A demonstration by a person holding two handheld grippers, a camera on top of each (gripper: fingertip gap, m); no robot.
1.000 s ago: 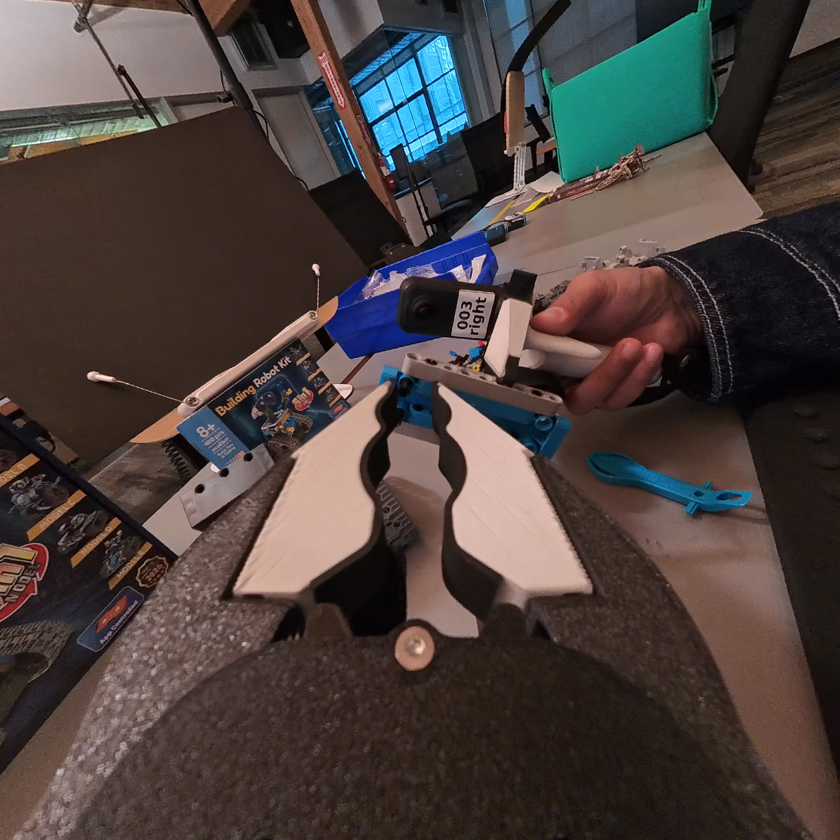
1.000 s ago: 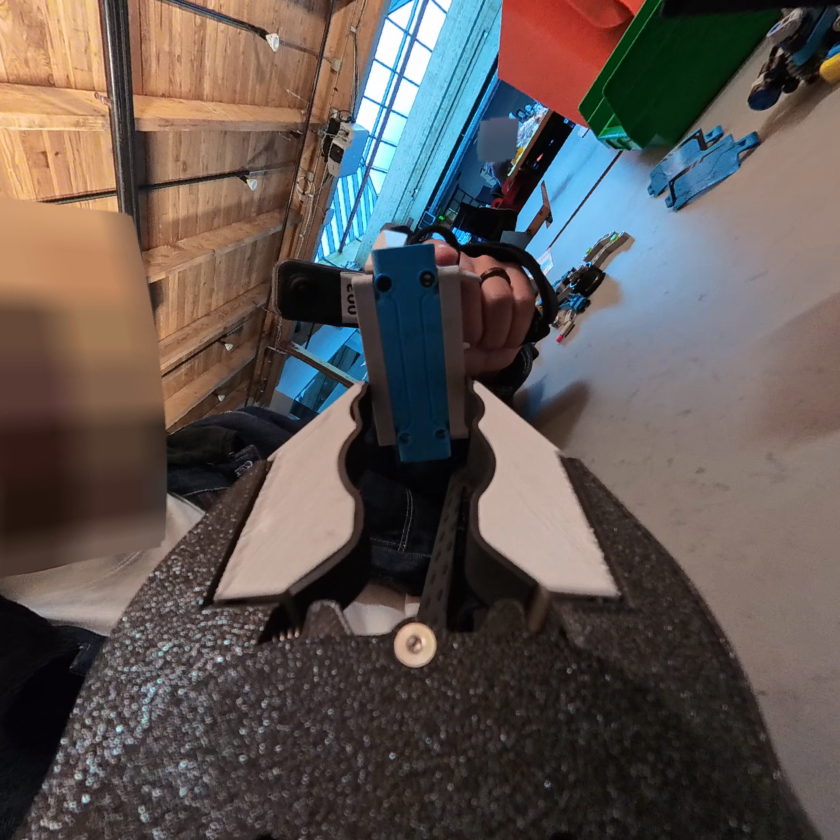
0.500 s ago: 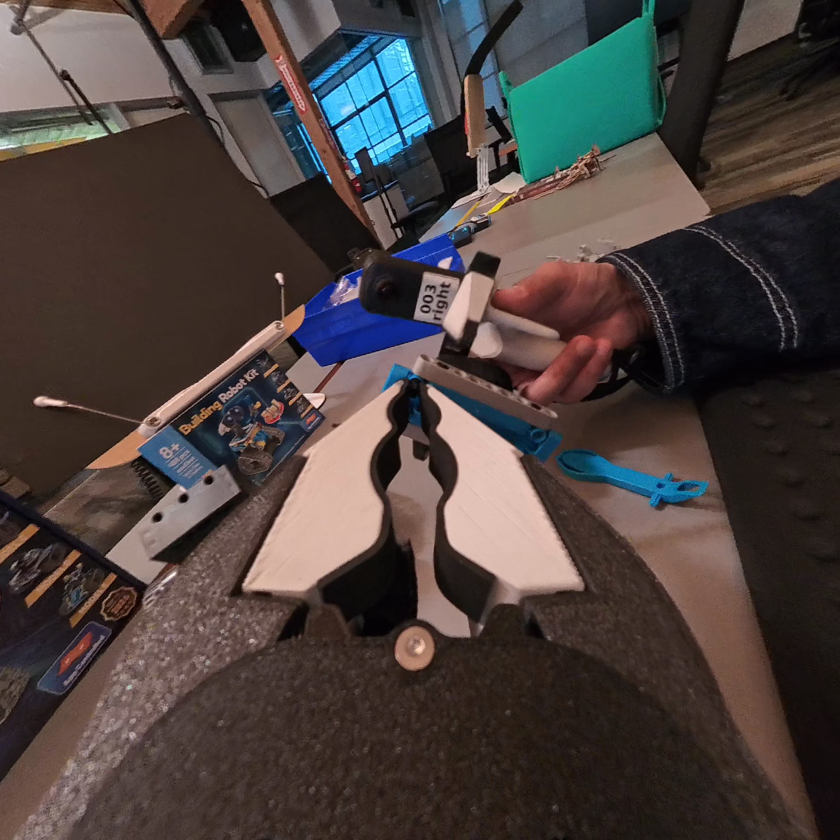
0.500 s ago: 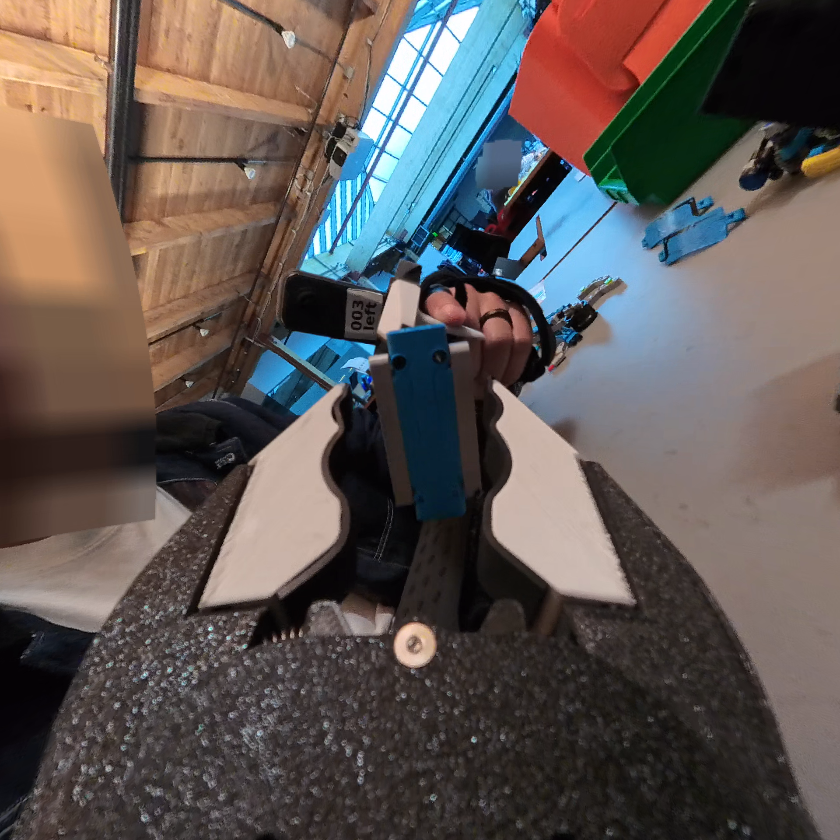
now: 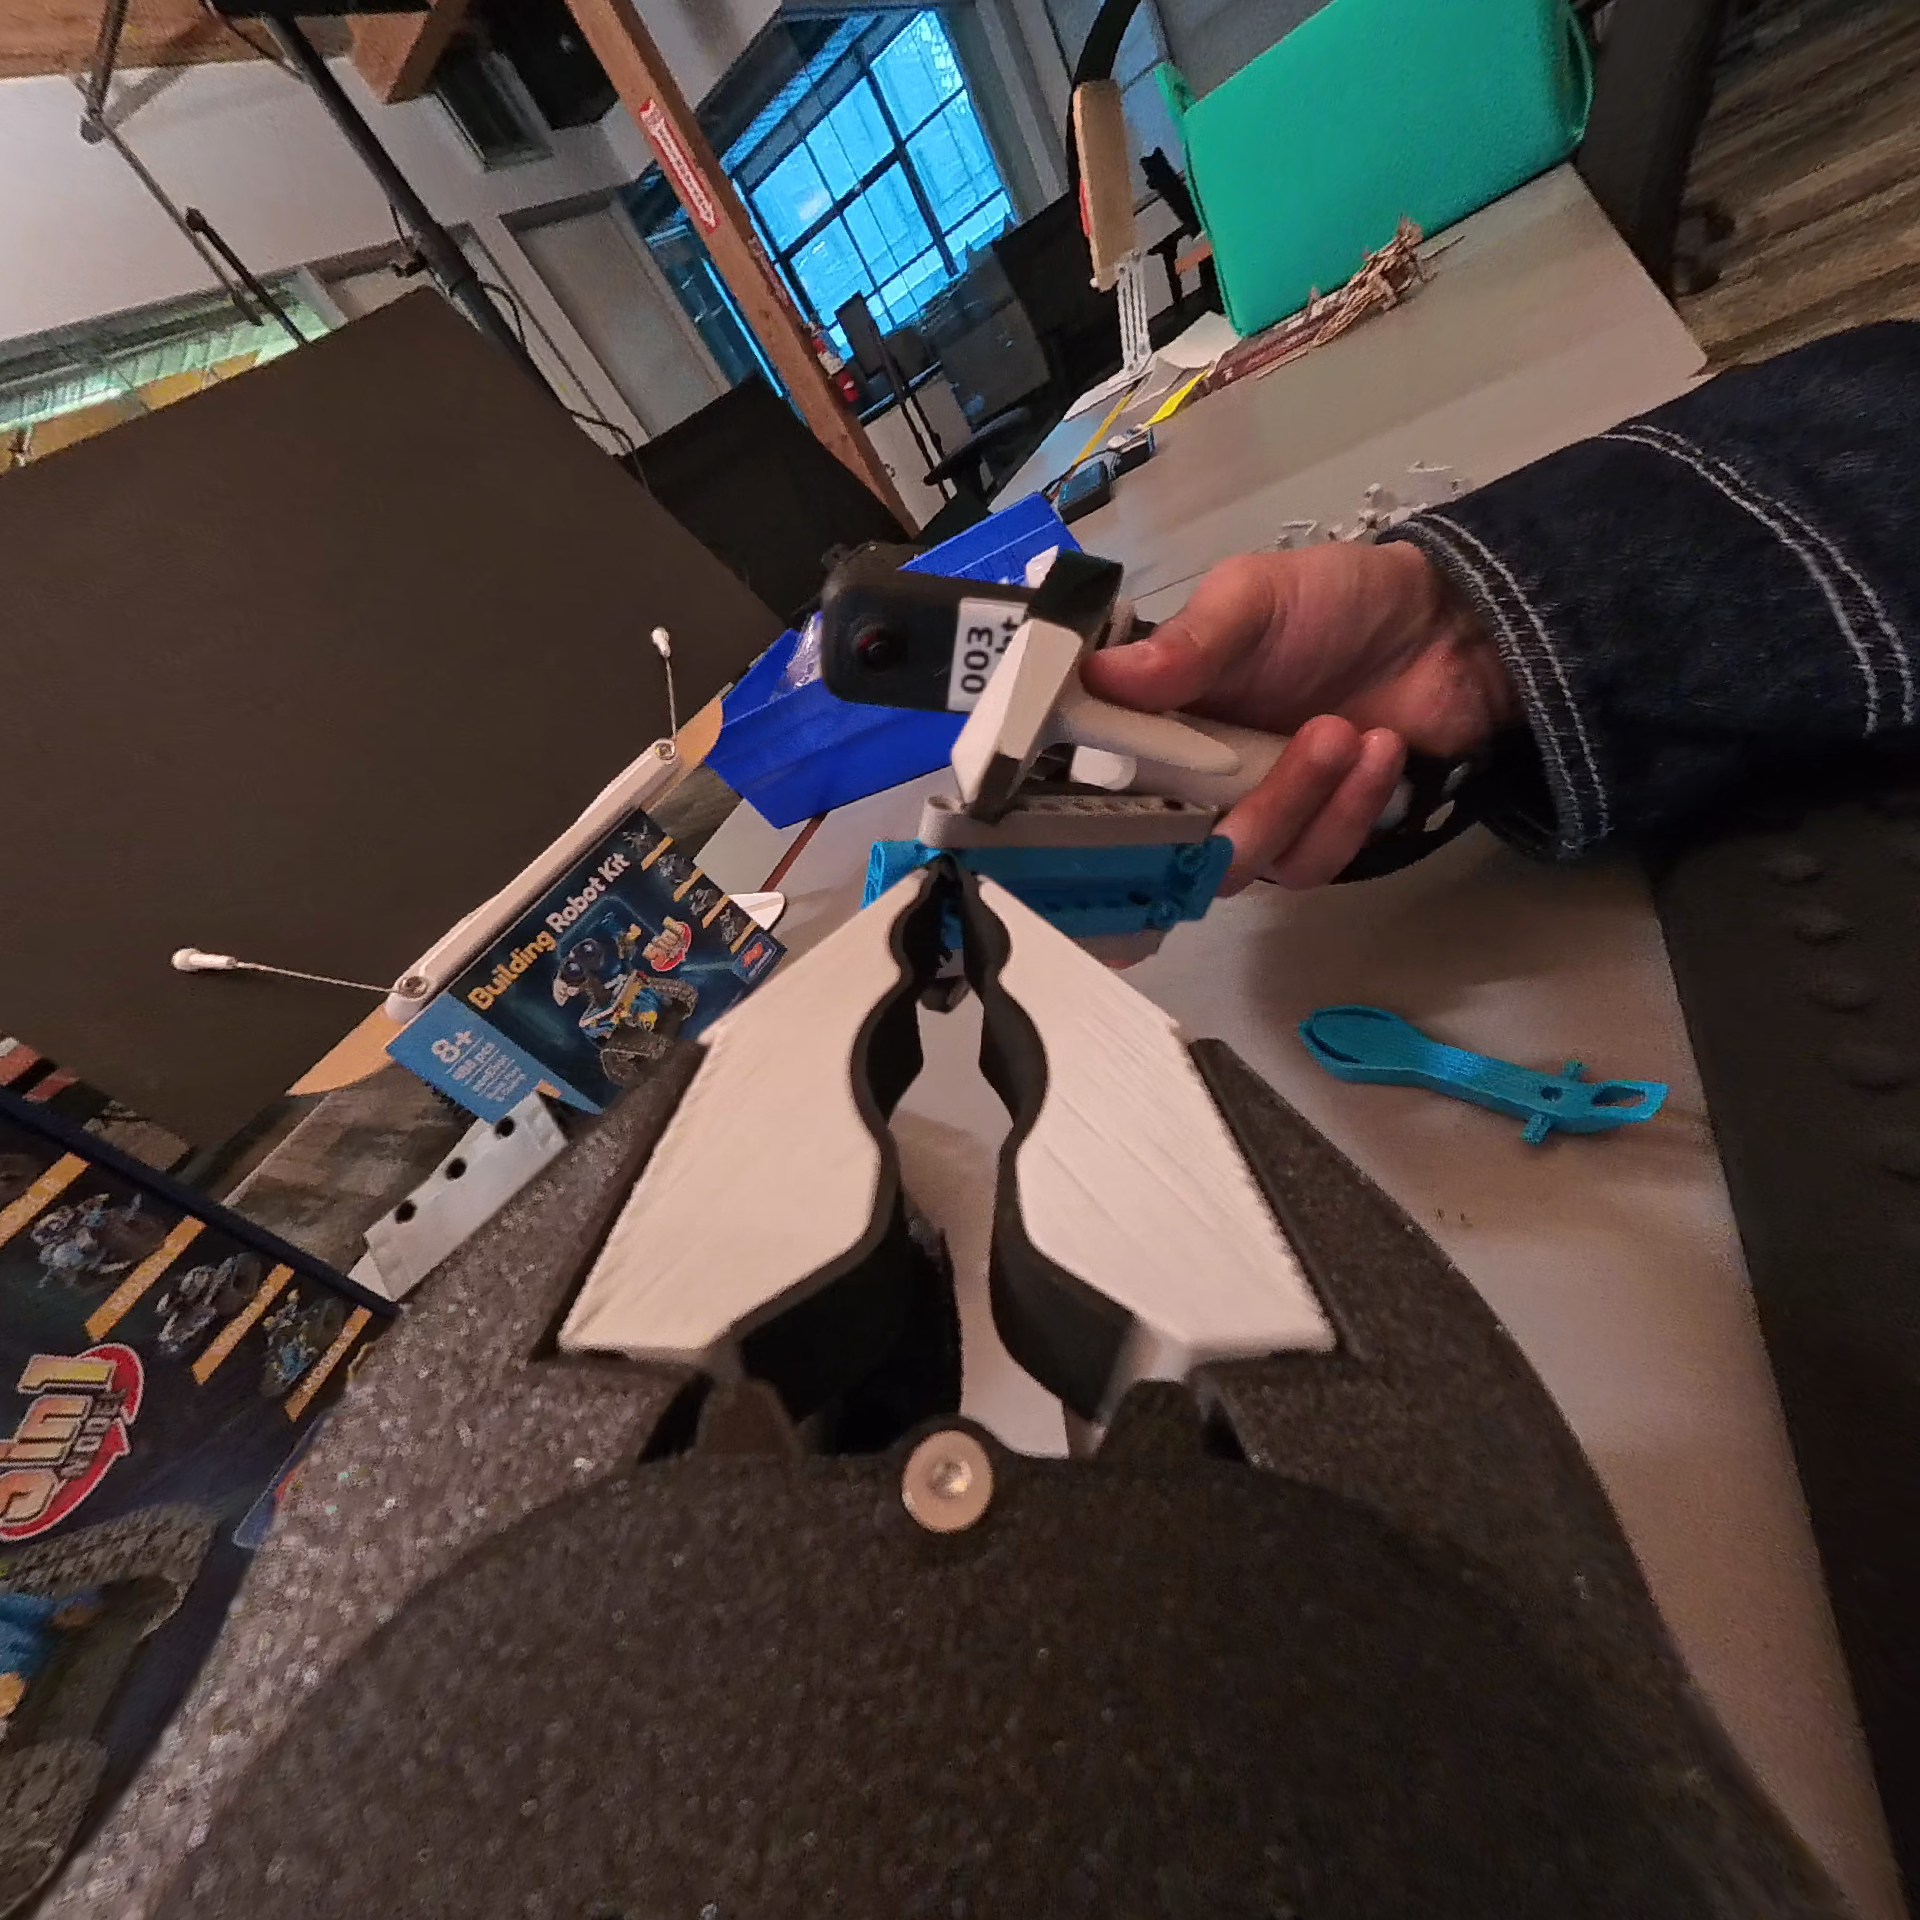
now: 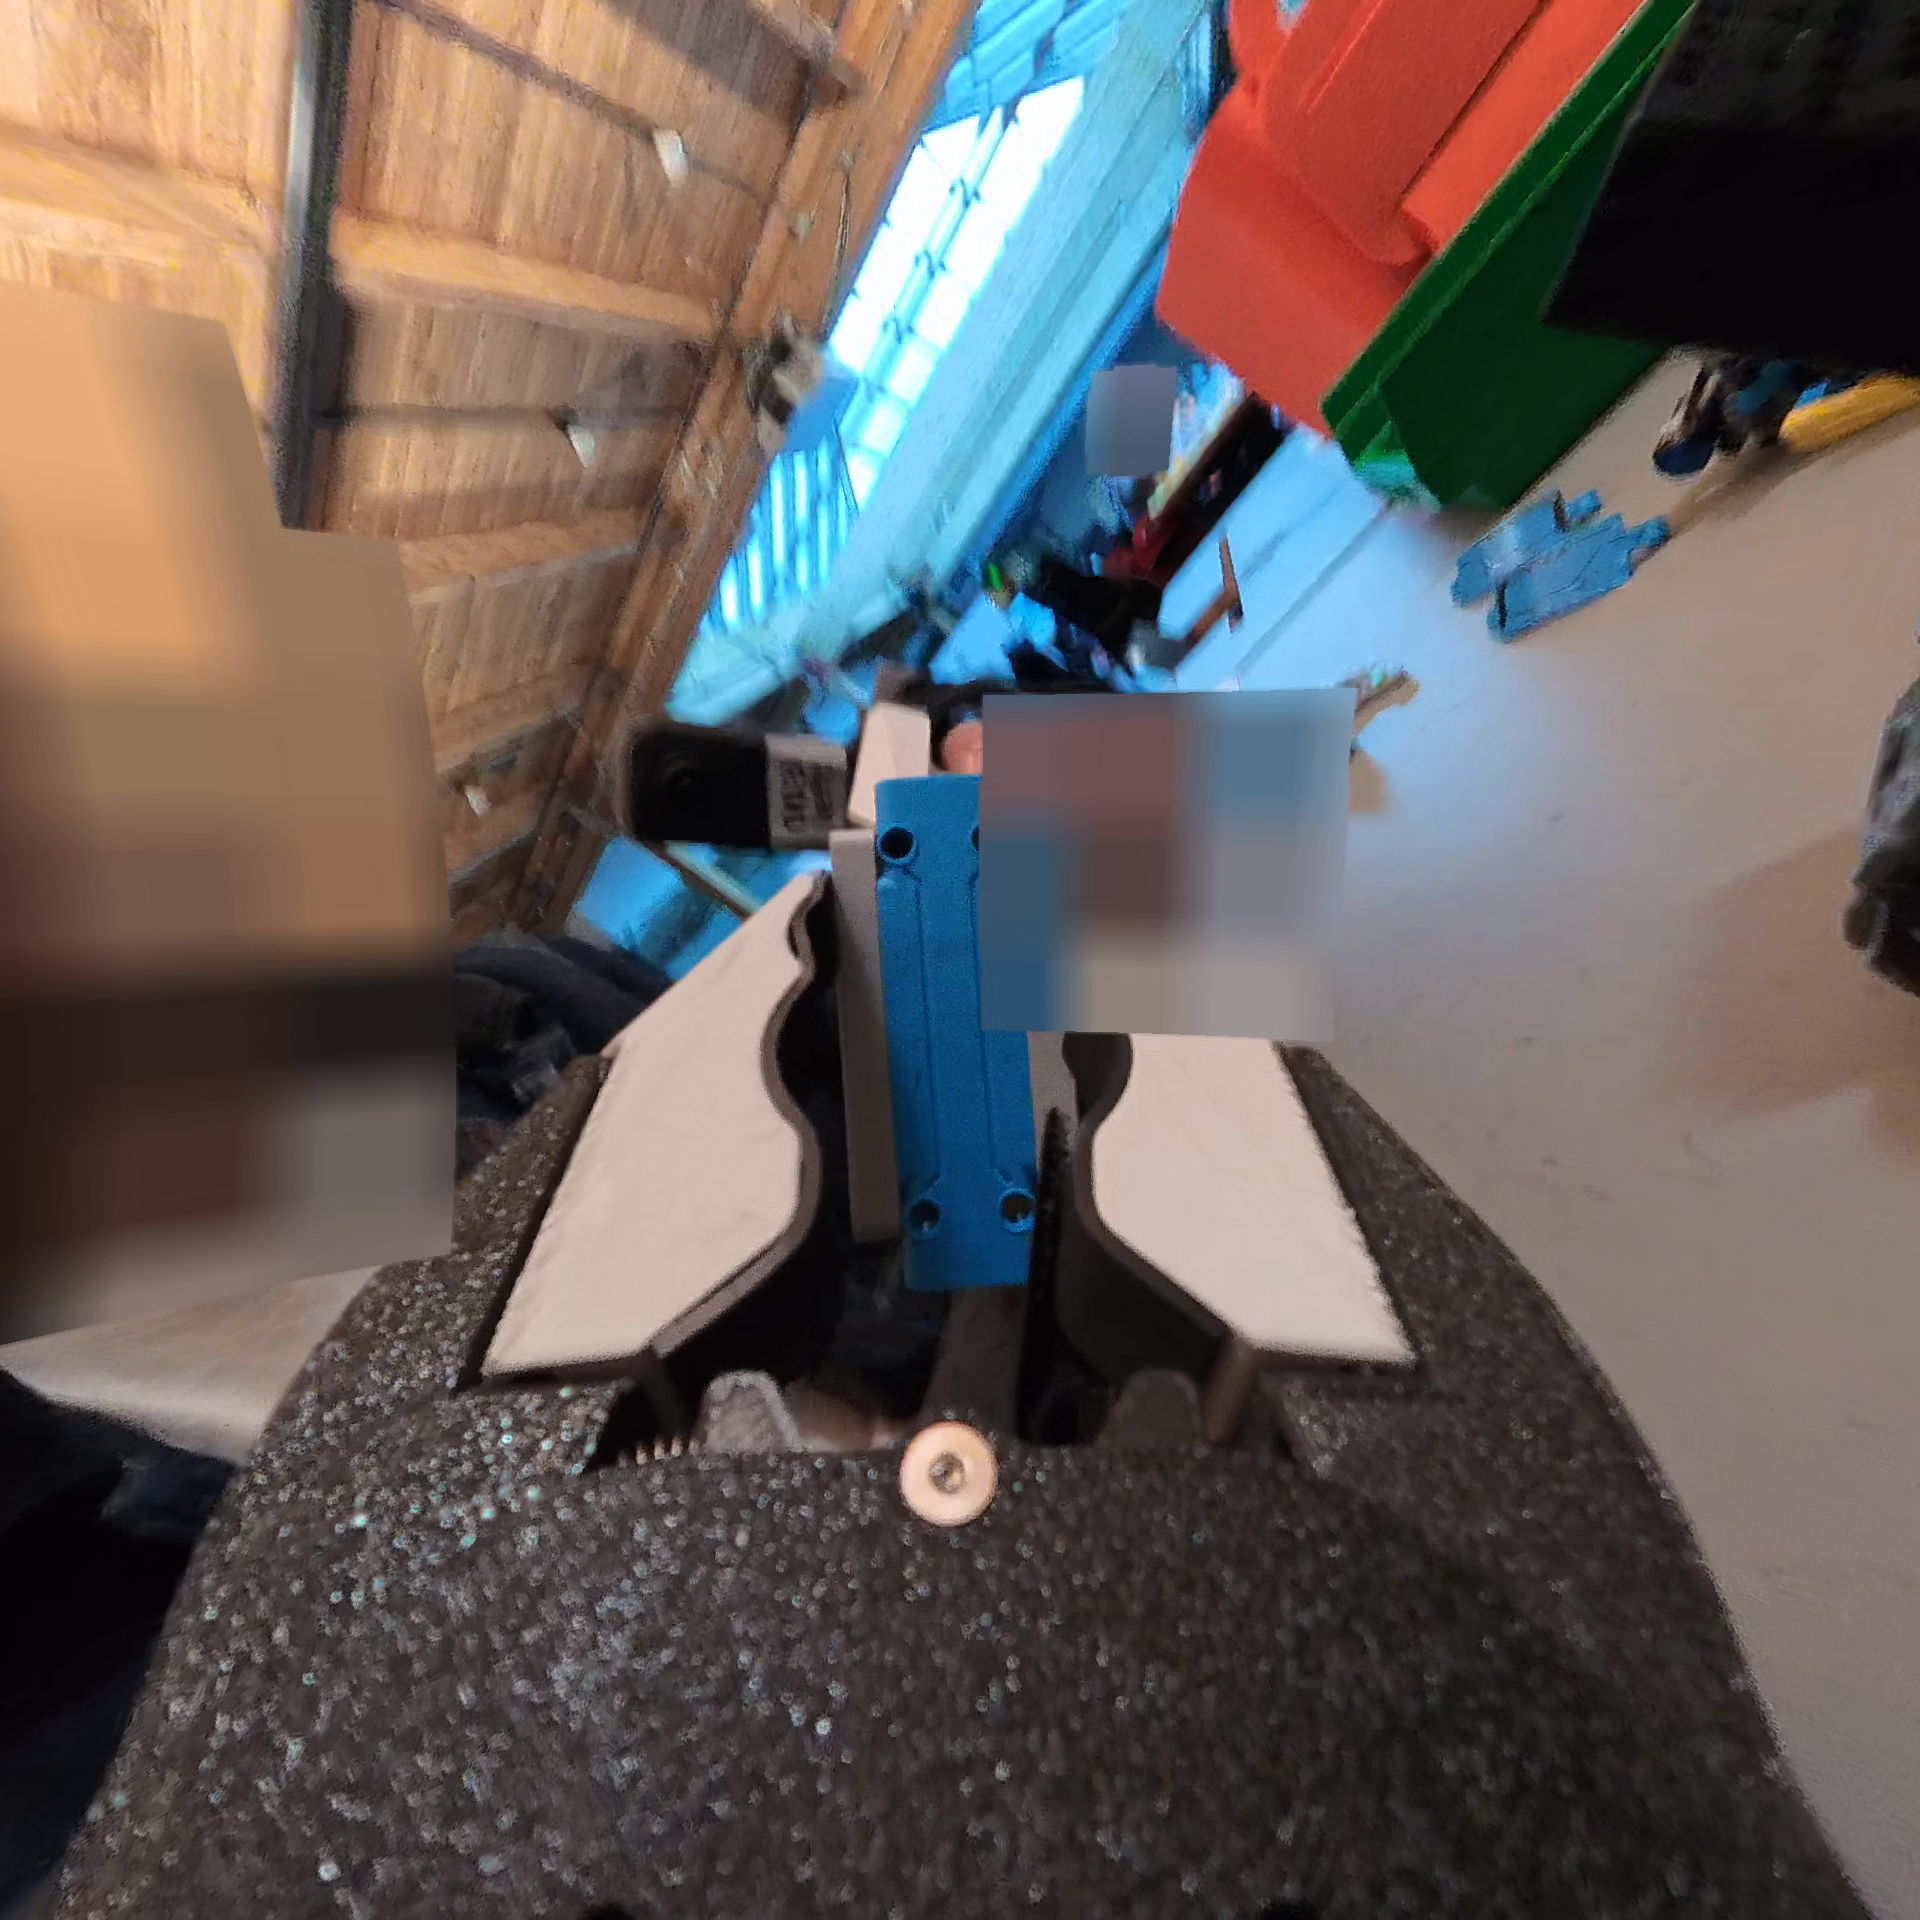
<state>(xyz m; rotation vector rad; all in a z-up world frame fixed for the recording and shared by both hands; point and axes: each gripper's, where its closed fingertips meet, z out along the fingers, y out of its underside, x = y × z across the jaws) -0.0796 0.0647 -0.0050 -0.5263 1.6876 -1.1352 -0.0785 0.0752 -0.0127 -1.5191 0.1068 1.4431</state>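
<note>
Holding a blue and grey building-kit assembly (image 6: 951,1049) between its white fingers, the right hand-held gripper (image 6: 940,997) is closed on the piece, which stands lengthwise in the gap and presses against the right finger; this view is blurred. In the left wrist view the same assembly (image 5: 1070,852) appears raised above the grey desk (image 5: 1455,1299), a grey beam stacked on a blue plate, with the person's right hand (image 5: 1309,707) and dark denim sleeve (image 5: 1714,603) behind it. The left hand-held gripper (image 5: 948,904) has its tips nearly together right at the near edge of the blue plate; a small dark part sits between them, but whether they truly pinch it cannot be told. To the right on the desk lies a flat blue tool (image 5: 1475,1081). To the left lie a printed kit booklet (image 5: 592,997) and a grey perforated block (image 5: 468,1184). Farther back sit a dark blue bin (image 5: 831,727) and a green folder-like panel (image 5: 1371,145).
</note>
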